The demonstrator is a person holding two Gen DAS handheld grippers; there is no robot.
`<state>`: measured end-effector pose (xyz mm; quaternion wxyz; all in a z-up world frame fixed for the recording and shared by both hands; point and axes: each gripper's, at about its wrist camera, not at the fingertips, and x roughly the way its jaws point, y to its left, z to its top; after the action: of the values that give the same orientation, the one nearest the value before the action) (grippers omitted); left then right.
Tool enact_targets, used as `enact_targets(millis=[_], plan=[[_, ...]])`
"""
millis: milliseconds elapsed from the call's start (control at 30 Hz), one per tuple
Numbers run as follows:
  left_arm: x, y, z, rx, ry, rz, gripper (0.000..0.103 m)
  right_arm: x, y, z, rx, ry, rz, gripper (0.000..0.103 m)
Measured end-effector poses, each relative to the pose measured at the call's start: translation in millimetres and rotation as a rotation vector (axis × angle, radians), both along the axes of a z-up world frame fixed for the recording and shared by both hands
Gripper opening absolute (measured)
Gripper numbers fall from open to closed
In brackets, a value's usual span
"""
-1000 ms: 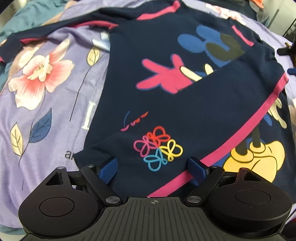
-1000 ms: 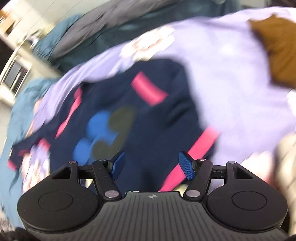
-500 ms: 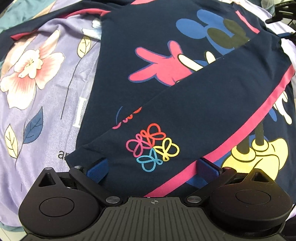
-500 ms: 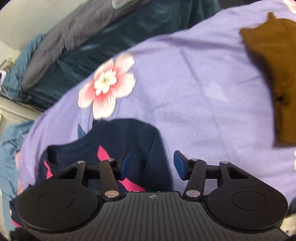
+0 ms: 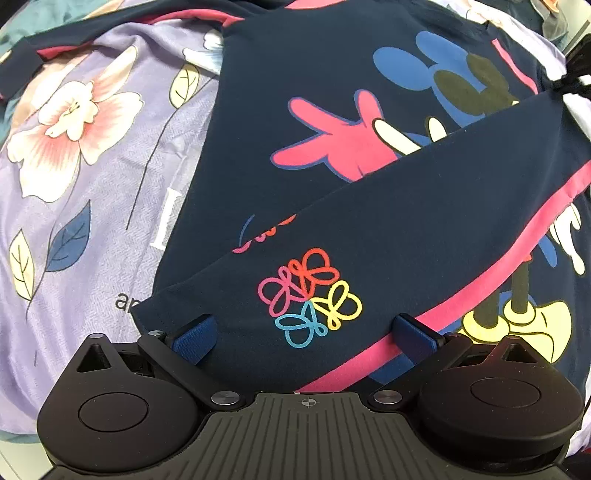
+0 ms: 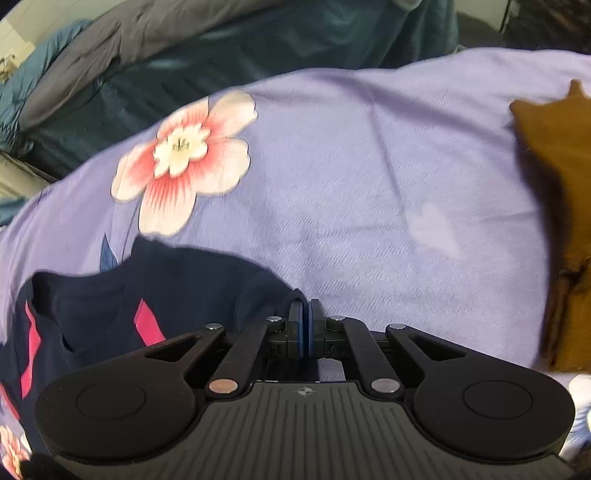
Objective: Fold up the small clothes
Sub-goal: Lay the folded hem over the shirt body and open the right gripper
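A navy children's shirt (image 5: 332,110) with a cartoon mouse print and pink trim lies flat on the lilac floral bedsheet (image 5: 92,221). One sleeve (image 5: 424,229) with a coloured butterfly logo is folded diagonally across its front. My left gripper (image 5: 304,338) is open, its blue pads either side of the sleeve cuff. In the right wrist view my right gripper (image 6: 304,317) is shut on the shirt's edge (image 6: 184,284) at the shoulder.
A brown garment (image 6: 554,184) lies on the sheet at the right. Dark teal and grey bedding (image 6: 221,44) is bunched along the far side. The shirt's other sleeve (image 5: 110,33) stretches off to the far left.
My right gripper has swung to the shirt's edge and closed on it. My left gripper has stayed open around the folded sleeve cuff, shifting only slightly.
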<state>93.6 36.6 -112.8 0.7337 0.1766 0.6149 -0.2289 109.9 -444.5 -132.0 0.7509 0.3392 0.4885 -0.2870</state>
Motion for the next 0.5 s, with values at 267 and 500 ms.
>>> enact_targets(millis=[267,500], plan=[[-6,4,-2,-0.004,-0.020,0.016,0.103,-52,67,54,-0.286,-0.173,0.231,0.052],[-9,6,-2,-0.009,-0.033,0.018,0.103,-90,142,23,-0.258,-0.138,0.554,0.052]])
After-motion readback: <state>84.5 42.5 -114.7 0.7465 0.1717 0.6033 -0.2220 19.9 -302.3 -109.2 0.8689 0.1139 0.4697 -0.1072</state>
